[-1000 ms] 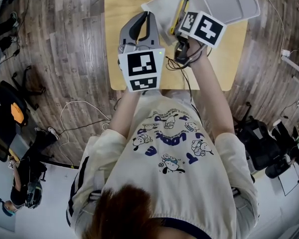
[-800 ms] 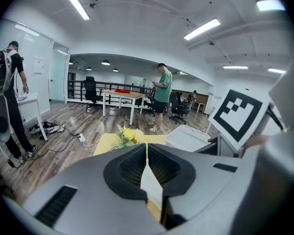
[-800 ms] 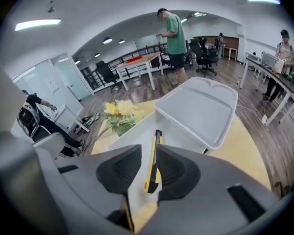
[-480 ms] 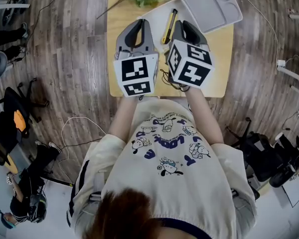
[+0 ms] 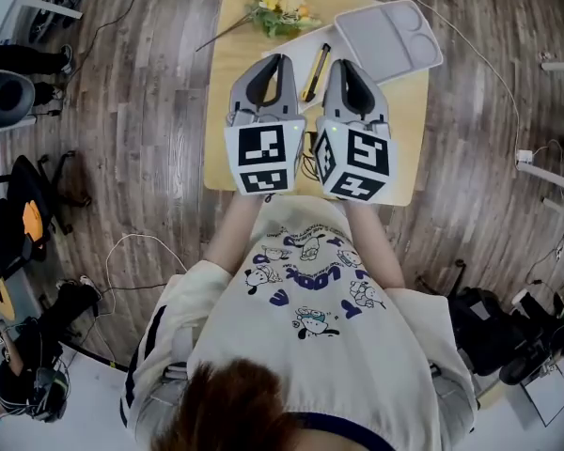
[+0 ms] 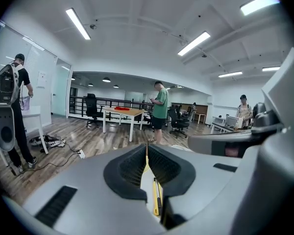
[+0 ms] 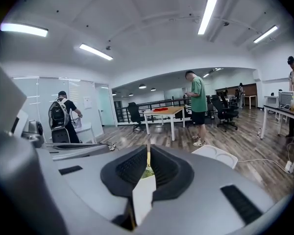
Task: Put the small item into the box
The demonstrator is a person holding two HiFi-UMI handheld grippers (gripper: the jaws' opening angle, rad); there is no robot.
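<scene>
A yellow and black utility knife [image 5: 316,59] lies on a white flat sheet [image 5: 299,38] on the small wooden table [image 5: 224,111]. A grey compartment tray [image 5: 387,38] sits at the table's far right corner. Both grippers are held side by side above the table and point away from me, roughly level. My left gripper [image 5: 280,59] [image 6: 147,148] is shut with nothing in it; the knife [image 6: 155,199] shows below through its slit. My right gripper [image 5: 336,62] [image 7: 148,148] has just been closing and is shut, also on nothing.
A bunch of yellow flowers [image 5: 280,3] lies at the table's far edge. Black cables [image 5: 310,148] hang under the grippers. Chairs and bags [image 5: 23,214] stand on the wooden floor at left. A person in green [image 7: 197,106] stands by a far table.
Both grippers have risen from the table and now sit level, side by side. The right one swung up from pointing down beside the knife, and its jaws closed empty.
</scene>
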